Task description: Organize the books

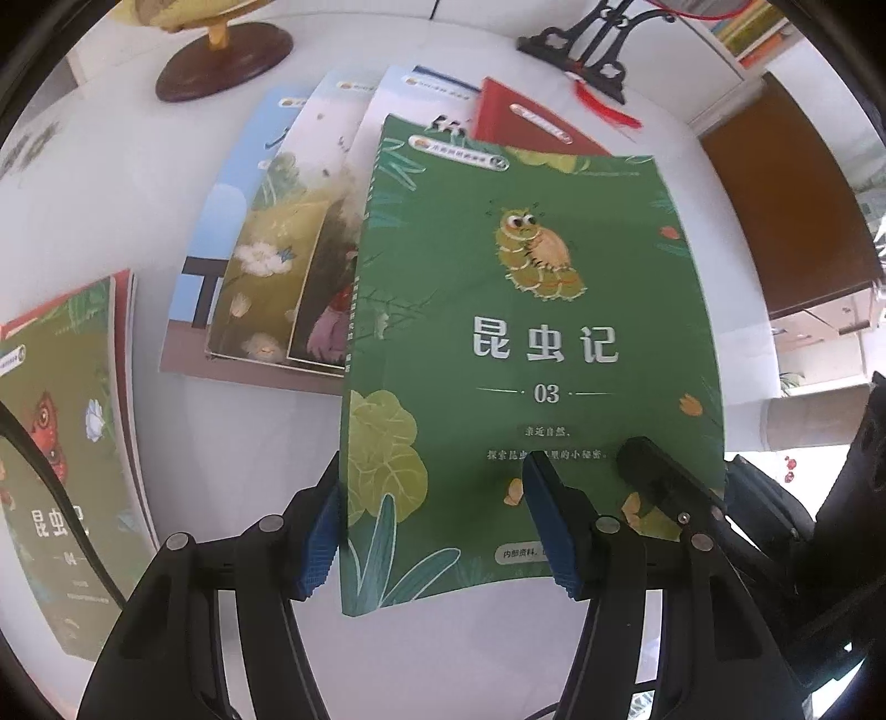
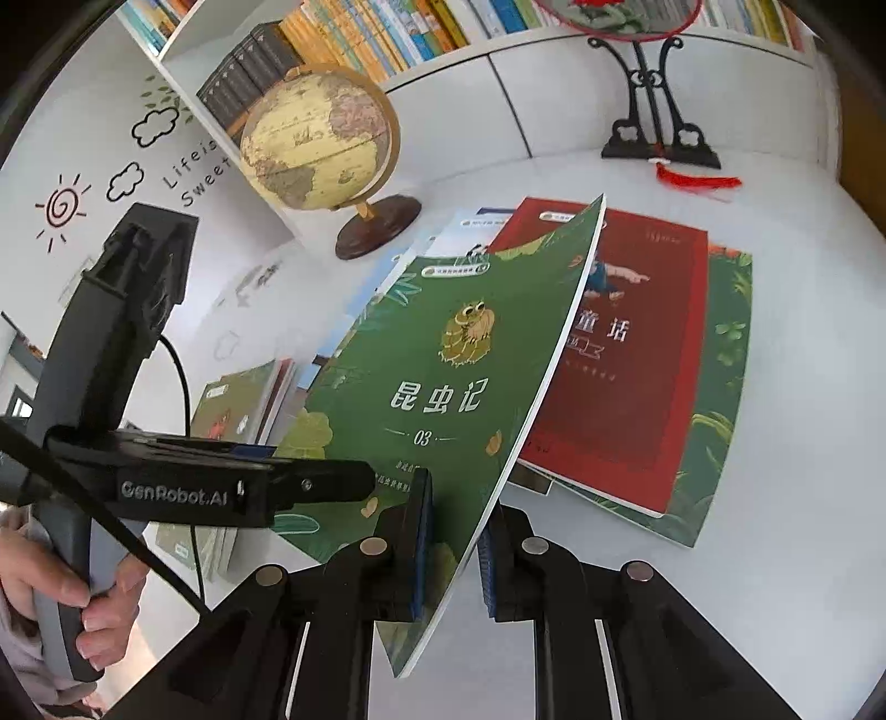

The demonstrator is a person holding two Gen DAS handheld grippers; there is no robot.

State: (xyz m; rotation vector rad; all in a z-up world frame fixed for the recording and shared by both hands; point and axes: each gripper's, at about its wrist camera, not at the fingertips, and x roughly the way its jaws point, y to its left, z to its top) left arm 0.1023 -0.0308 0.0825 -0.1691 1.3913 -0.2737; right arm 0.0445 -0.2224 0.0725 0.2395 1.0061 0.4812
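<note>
The green book (image 2: 443,376) numbered 03 is off the table (image 1: 470,653), lifted by its near right corner above the spread of books beside the globe (image 2: 318,141). The right gripper (image 2: 451,548) is clamped narrow on that corner, one pad on the cover and one beneath, and the book curves away from it, its long axis running from the grippers toward the globe and the black stand (image 2: 659,127). The left gripper (image 1: 437,531) is partly closed astride the book's near left part: its left pad sits just off the spine edge, its right pad lies on or just above the cover, and I cannot tell whether it presses. So the right hand carries the book and the left is beside it, near enough to take the spine edge. Under the far end lies a red book (image 2: 637,343) on another green one; three pale picture books (image 1: 266,243) fan out leftward from the globe's side, and a pile numbered 04 (image 1: 66,432) lies apart, farther left. The table is white and glossy, so books will likely slide easily. Beyond the globe stand white cabinets and filled shelves (image 2: 387,33).
</note>
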